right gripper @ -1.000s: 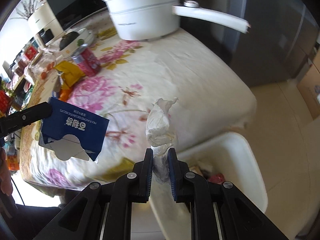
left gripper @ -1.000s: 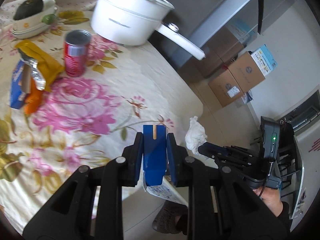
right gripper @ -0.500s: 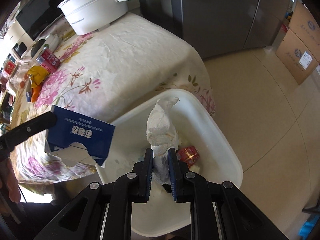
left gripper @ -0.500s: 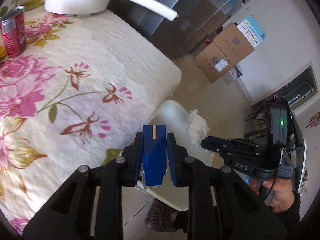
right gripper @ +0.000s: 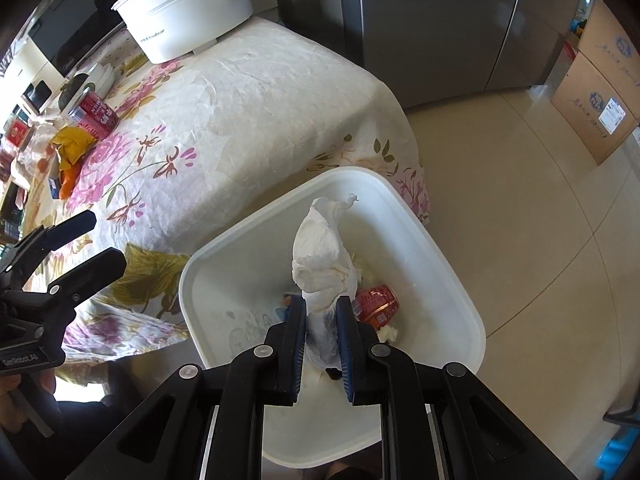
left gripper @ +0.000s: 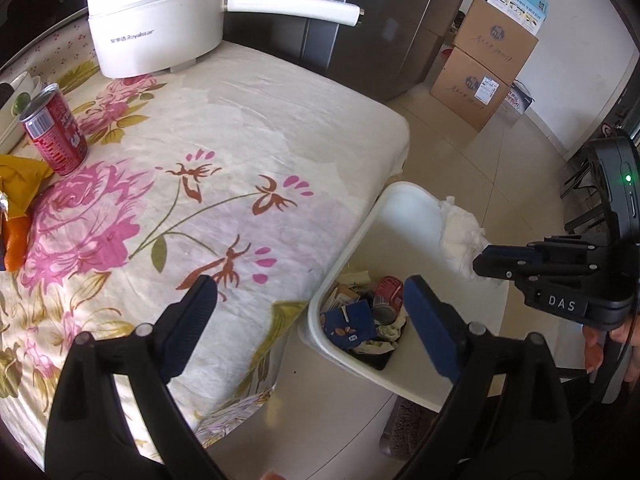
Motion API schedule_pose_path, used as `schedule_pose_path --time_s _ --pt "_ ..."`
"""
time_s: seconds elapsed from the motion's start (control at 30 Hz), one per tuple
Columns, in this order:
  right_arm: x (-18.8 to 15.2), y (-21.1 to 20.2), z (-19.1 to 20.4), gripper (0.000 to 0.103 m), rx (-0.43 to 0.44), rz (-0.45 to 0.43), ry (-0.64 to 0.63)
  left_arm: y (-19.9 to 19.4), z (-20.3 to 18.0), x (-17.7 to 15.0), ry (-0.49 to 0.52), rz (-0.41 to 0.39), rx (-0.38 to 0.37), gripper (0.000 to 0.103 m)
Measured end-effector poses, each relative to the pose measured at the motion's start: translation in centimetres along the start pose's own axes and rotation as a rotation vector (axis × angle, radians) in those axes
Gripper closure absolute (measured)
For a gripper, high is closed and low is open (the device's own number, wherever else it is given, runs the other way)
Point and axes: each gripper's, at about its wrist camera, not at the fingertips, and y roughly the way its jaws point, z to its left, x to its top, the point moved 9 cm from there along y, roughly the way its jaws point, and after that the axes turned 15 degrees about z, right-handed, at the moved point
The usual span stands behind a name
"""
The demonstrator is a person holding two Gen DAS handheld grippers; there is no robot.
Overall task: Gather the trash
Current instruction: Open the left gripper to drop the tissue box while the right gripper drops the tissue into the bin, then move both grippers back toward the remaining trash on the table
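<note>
A white bin (left gripper: pixel 408 208) stands on the floor at the table's corner. My left gripper (left gripper: pixel 310 296) hovers over its near edge, and its jaws are opening with nothing between them. The blue carton (left gripper: pixel 352 322) lies inside the bin on other trash. My right gripper (right gripper: pixel 321 304) points down into the bin (right gripper: pixel 192 280), shut on a crumpled white tissue (right gripper: pixel 324 248) that sticks up past its fingertips. The left wrist view shows that tissue (left gripper: pixel 460 232) above the bin's far rim. In the right wrist view the left gripper (right gripper: pixel 94 242) stands at the left.
On the flowered tablecloth (left gripper: pixel 240 140) stand a red can (left gripper: pixel 54 132), a yellow wrapper (left gripper: pixel 16 184) and a white pot (left gripper: pixel 156 32) with a long handle. Another red can (right gripper: pixel 376 300) lies in the bin. Cardboard boxes (left gripper: pixel 480 76) sit on the tiled floor by a grey fridge (left gripper: pixel 380 20).
Both grippers moved from over the table to above the bin. The left jaws went from shut on the blue carton to wide apart, and the carton now lies in the bin.
</note>
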Motion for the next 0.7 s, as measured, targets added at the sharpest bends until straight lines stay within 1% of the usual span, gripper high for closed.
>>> schedule_pose_path --time_s 0.1,0.17,0.2,0.23,0.27,0.37,0.7 --pt "0.0 0.0 0.0 0.086 -0.008 -0.005 0.006 0.0 0.4 -0.2 -0.005 0.009 0.009 0.009" --pt "0.0 -0.1 -0.1 0.074 -0.018 -0.013 0.025 0.0 0.6 -0.3 -0.009 0.011 0.017 0.009" --pt "0.0 -0.2 -0.3 0.045 -0.019 -0.013 0.040 0.0 0.7 -0.4 -0.015 0.013 0.019 0.009" --pt "0.1 -0.3 -0.3 0.020 -0.014 -0.022 0.052 0.0 0.8 -0.4 -0.019 0.015 0.018 0.009" --pt "0.2 -0.6 -0.4 0.019 -0.003 -0.038 0.061 0.0 1.0 -0.4 -0.024 0.016 0.016 0.009" --pt "0.4 -0.9 -0.3 0.019 0.012 -0.046 0.058 -0.2 1.1 -0.4 -0.028 0.015 0.016 0.008" --pt "0.6 -0.8 0.2 0.019 0.016 -0.025 0.059 -0.5 2.3 -0.5 -0.058 0.017 0.022 0.008"
